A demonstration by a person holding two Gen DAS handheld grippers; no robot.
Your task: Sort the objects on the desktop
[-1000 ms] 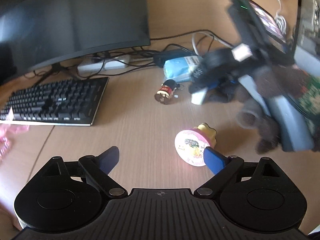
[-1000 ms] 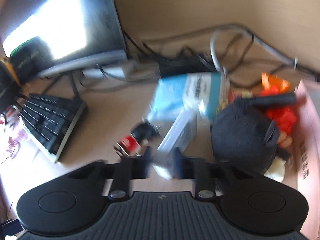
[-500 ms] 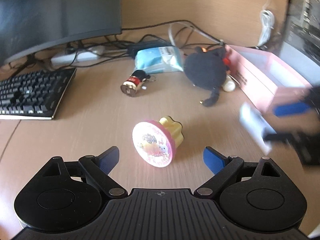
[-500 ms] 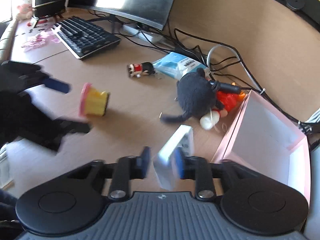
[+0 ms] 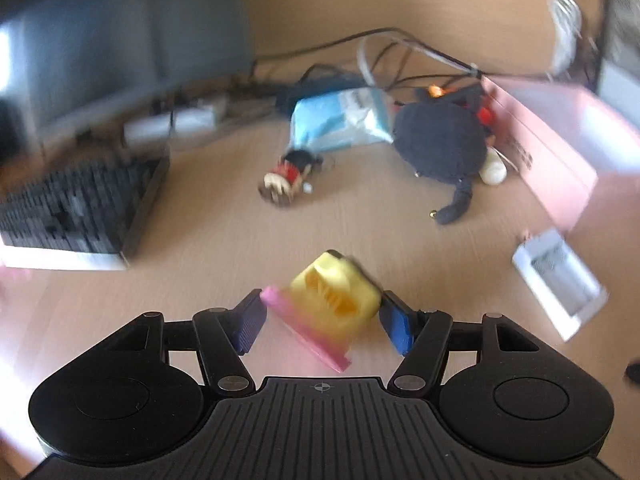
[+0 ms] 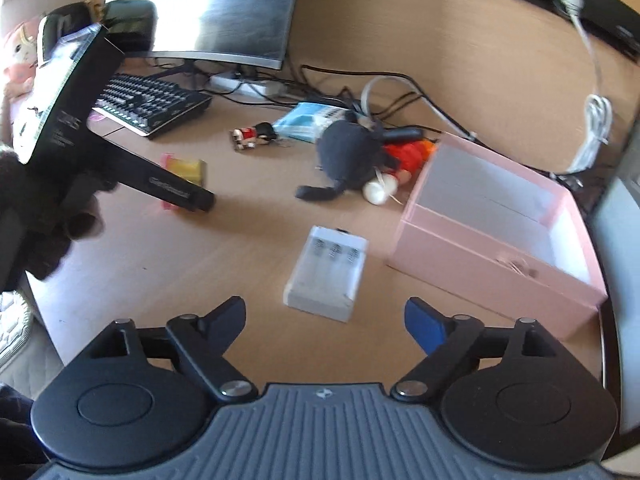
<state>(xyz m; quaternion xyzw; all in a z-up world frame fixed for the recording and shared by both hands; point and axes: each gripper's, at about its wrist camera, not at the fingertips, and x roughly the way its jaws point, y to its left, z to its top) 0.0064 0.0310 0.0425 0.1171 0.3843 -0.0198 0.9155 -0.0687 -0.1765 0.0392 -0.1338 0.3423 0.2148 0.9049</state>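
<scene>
Left gripper [image 5: 320, 322] jaws just closed onto the yellow-pink toy [image 5: 328, 308]; looks gripped, blur hides whether it's lifted. Right gripper [image 6: 325, 314] just opened wide, empty; white battery case [image 6: 326, 276] lies on the desk [image 6: 200, 256] beside the pink box [image 6: 472, 256], not in it. Box looks empty, far corner cut off. Plush [image 6: 352, 152], figurine [image 6: 252, 138], blue pack [image 6: 308, 120] unsorted.

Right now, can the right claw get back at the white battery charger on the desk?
Probably yes. The right claw stands open and empty, with the white battery charger lying flat just ahead of its fingertips on bare desk. The pink box sits beside it, not in the way.
</scene>
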